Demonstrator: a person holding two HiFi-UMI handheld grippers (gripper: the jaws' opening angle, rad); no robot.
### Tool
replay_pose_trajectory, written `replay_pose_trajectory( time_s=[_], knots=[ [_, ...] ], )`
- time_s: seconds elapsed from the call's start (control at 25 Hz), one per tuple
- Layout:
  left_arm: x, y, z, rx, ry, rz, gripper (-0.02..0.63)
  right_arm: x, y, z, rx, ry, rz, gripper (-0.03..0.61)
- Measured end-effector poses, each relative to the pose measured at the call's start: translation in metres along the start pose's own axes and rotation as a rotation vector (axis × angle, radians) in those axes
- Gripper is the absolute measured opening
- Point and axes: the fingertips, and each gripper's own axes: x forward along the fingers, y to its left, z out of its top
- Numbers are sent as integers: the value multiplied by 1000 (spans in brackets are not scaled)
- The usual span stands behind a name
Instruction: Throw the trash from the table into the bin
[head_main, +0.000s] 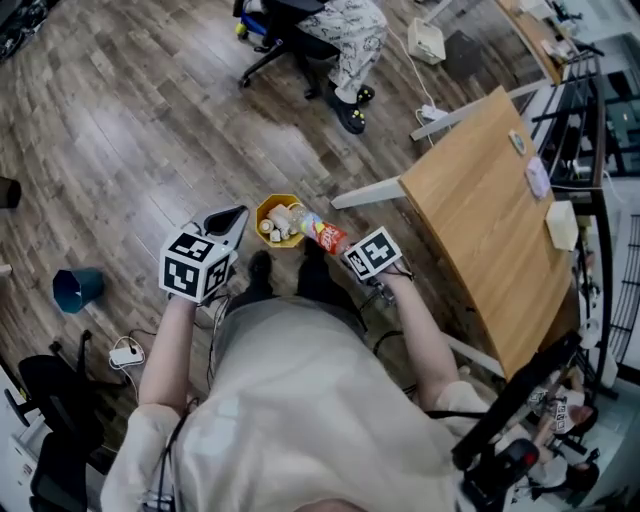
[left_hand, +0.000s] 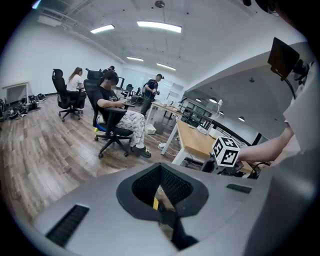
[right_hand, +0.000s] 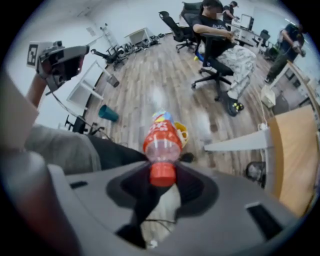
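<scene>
The right gripper (head_main: 345, 249) has its jaws clamped on a clear plastic bottle (head_main: 321, 234) near the cap, with the bottle's far end over the 4 o'clock rim of the yellow bin (head_main: 262, 212) on the floor; I cannot tell whether it touches the rim. The left gripper (head_main: 236, 216) hovers just beside the bin at 9 o'clock with its jaws together and nothing in them. A white table leg (head_main: 365, 193) runs close to the bin at 2 o'clock, and the wooden table (head_main: 490, 225) spreads away at 3 o'clock with a few small pale things near its far edge. The wearer's dark shoe (head_main: 261, 268) stands just below the bin at 6 o'clock. A teal bucket (head_main: 77, 288) sits well apart at 9 o'clock, and a person on an office chair (head_main: 270, 30) at 12. Only the head view shows the pale scraps already lying inside the bin. The right gripper view alone shows the bottle's red cap and red label, seen end-on. The left gripper view adds more people at desks far down the room and the ceiling lights (left_hand: 159, 26).
</scene>
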Motion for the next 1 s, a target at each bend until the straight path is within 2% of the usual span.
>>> replay_pose_trajectory(
  time_s=[0.24,0.48,0.8,1.0],
  knots=[
    [11,3,5,-45,8,88,20,31,-21,14,-83,75,48,158],
    [36,-4,-7,-79,88,149,20,71,-50,19,-123,147,94,158],
    [65,1,-35,-143,164,184,20,123,-62,19,-181,248,141,158],
    [78,10,-52,-175,175,188,20,149,-67,26,-226,274,128,158]
  ],
)
